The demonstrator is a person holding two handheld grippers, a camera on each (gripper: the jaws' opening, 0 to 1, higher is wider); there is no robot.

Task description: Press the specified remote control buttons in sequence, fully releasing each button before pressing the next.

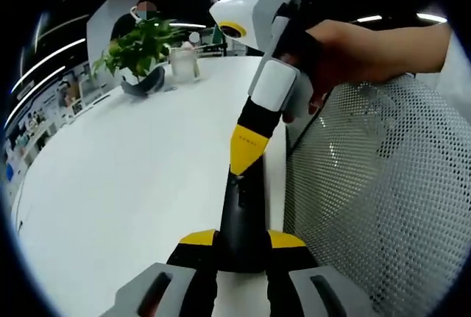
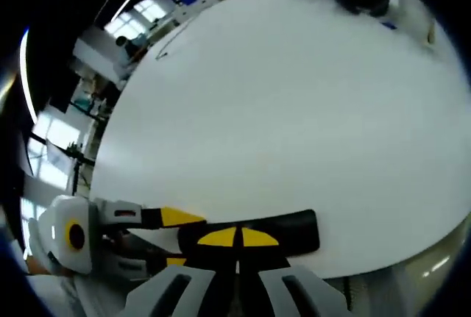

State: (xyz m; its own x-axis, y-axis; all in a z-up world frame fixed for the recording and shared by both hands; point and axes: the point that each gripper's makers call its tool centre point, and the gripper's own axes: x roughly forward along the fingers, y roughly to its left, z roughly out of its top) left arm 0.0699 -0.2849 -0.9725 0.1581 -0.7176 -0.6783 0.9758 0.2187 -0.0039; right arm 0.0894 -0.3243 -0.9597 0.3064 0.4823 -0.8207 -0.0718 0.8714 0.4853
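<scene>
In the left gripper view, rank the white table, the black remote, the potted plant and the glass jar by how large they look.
1. white table
2. black remote, near the camera, so it looms
3. potted plant
4. glass jar

Distance shrinks the plant and jar, so true sizes stay unsure.

A: Remote [image 1: 243, 214] black, table [image 1: 125, 177] plain white, right gripper [image 1: 246, 157] tipped yellow over black.
B: Chair mesh [image 1: 383, 184] white, dotted with holes; plant [image 1: 140, 48] green, its pot perhaps dark grey.
</scene>
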